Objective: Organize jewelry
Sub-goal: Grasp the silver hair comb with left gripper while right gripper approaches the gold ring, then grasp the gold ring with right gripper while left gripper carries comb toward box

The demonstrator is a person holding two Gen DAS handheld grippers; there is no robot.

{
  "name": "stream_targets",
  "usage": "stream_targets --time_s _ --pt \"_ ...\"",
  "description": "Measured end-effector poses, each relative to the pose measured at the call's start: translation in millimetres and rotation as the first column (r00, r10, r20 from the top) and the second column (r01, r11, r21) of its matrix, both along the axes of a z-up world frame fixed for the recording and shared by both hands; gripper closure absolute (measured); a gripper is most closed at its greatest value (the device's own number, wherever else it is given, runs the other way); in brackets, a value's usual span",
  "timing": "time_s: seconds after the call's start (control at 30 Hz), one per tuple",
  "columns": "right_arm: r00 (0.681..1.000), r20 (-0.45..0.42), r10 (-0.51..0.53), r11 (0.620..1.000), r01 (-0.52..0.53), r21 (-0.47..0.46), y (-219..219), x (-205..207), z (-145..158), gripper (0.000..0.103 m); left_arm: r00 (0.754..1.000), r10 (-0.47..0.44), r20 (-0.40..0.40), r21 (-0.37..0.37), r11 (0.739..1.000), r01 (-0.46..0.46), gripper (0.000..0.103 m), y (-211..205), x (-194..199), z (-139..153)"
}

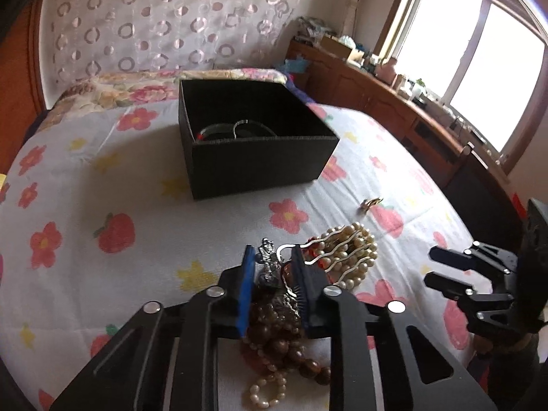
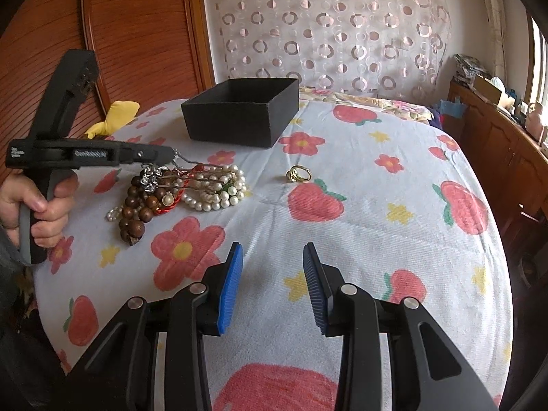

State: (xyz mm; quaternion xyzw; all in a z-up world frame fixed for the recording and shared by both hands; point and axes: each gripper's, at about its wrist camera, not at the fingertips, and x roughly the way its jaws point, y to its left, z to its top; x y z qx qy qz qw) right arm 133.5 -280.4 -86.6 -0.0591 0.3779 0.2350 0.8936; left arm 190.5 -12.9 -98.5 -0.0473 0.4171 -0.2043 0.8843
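The tangled heap of jewelry (image 2: 178, 191) — white pearl strands, dark brown wooden beads, a red cord and a silver chain — lies on your flower-and-strawberry printed white bedspread (image 2: 376, 226), at about 10 o'clock in the right wrist view and at 6 o'clock, right under the fingers, in the left wrist view. Your left gripper (image 1: 274, 274) has its blue-padded fingers down in that heap, closed partway around a silver chain piece (image 1: 269, 263) with brown beads bunched between them; whether the pads actually pinch the chain you cannot tell from either view. A wavy silver hair comb with pearls (image 1: 346, 250) lies touching the heap at its 2 o'clock side. A small gold ring (image 2: 299, 174) sits alone on the bedspread, well apart from the heap, toward 3 o'clock of it in the right wrist view. The open black square cardboard box (image 1: 253, 144) stands beyond at 12 o'clock, with round bangles (image 1: 236, 130) lying inside. Your right gripper (image 2: 273, 284) hovers above bare bedspread, its fingers spread apart and holding nothing. A yellow cloth (image 2: 113, 116) lies at the bed's edge, at 9 o'clock of the box.
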Motion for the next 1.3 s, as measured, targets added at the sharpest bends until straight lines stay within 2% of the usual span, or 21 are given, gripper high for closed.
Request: stream_targets --time_s 0.2,0.43,0.6,0.87,1.07,1.3 --pt "1.0 -0.001 -0.001 1.0 0.001 -0.004 -0.1 1.2 -0.8 0.064 0.998 -0.02 0.066 -0.028 0.999 0.022 0.097 0.7 -18.6 23.6" --pt "1.0 0.001 0.0 1.0 0.0 -0.012 -0.4 1.3 -0.5 0.064 0.99 -0.047 0.132 -0.017 0.999 0.05 0.097 -9.6 -41.2 40.7" --pt "1.0 0.016 -0.002 0.999 0.002 -0.035 -0.8 5.0 1.8 0.064 0.983 -0.03 0.184 0.004 1.0 0.03 0.097 -9.8 -50.4 52.6" --pt "0.999 0.039 0.02 0.998 -0.017 -0.061 3.2 41.6 21.3 0.064 0.973 0.013 0.231 0.018 1.0 -0.018 0.097 0.4 -49.1 69.6" --pt "0.999 -0.018 0.032 0.993 -0.034 -0.117 15.4 78.1 9.7 0.064 0.969 0.038 0.245 0.006 0.999 -0.041 0.097 7.1 -46.2 74.4" --pt "0.996 -0.06 0.059 0.986 -0.067 -0.154 30.1 98.3 -2.3 0.064 0.967 0.046 0.252 0.009 0.999 -0.05 0.097 10.0 -42.9 76.0"
